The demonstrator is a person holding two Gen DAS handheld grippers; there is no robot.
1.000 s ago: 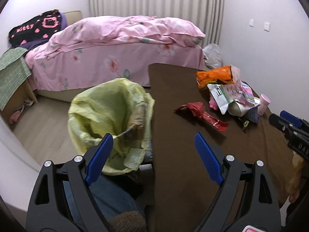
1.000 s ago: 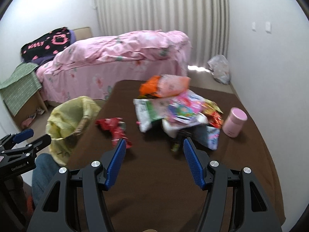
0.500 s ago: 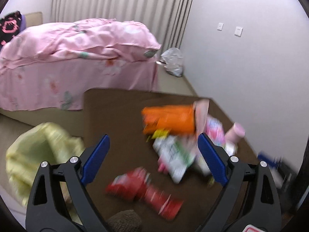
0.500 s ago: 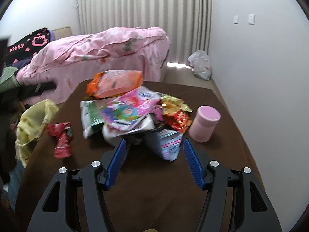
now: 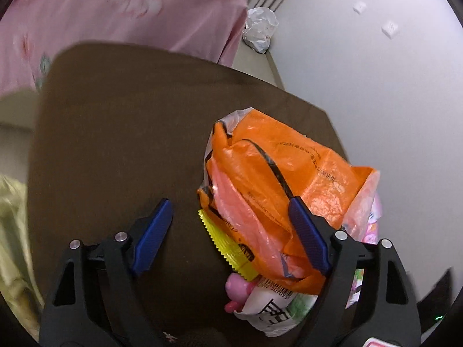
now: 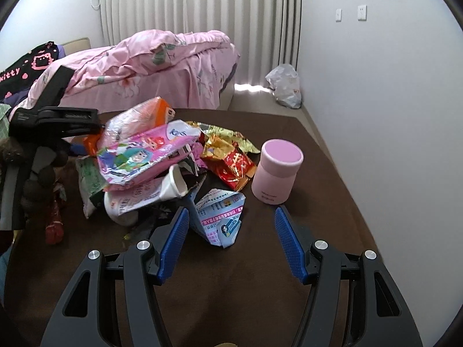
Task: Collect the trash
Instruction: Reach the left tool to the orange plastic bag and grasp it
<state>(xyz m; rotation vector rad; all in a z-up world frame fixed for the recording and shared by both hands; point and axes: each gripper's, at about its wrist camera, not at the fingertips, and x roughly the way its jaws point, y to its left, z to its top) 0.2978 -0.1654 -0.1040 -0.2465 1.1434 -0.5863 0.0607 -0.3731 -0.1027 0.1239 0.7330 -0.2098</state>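
Table (image 6: 318, 144): broad top with rounded corners under a dark brown, matte, slightly fuzzy cloth; it stands near the foot of the bed.
Bed (image 6: 162, 66): pink quilt with a floral print, rumpled and soft, draped over the side.
Room: plain white wall (image 6: 390, 101) on the right with two small switch plates; pleated pale curtain (image 6: 202, 3) behind the bed; a crumpled clear plastic bag (image 6: 285, 86) on the floor in the corner.
Trash pile (image 6: 150, 156): loose heap on the table's left half, made of glossy crinkled snack wrappers, a pink cartoon-printed packet on top, red and gold foil at its right edge, a white paper cup on its side.
Folded leaflet (image 6: 221, 217): creased printed paper, pale blue and pink, lying just in front of the pile.
Orange bag (image 5: 277, 190): thin, wrinkled, translucent plastic film atop the pile, a yellow saw-edged sachet (image 5: 228, 245) beside it.
Pink container (image 6: 276, 170): smooth matte cylinder, upright, right of the pile.
Yellow bin liner (image 5: 11, 231): pale crinkled plastic at the table's left edge.
Left gripper (image 5: 231, 231): fingers wide apart and just been closing slightly; orange bag lies between them, not pinched.
Right gripper (image 6: 231, 243): fingers spread apart, the leaflet's corner between them, ungripped.
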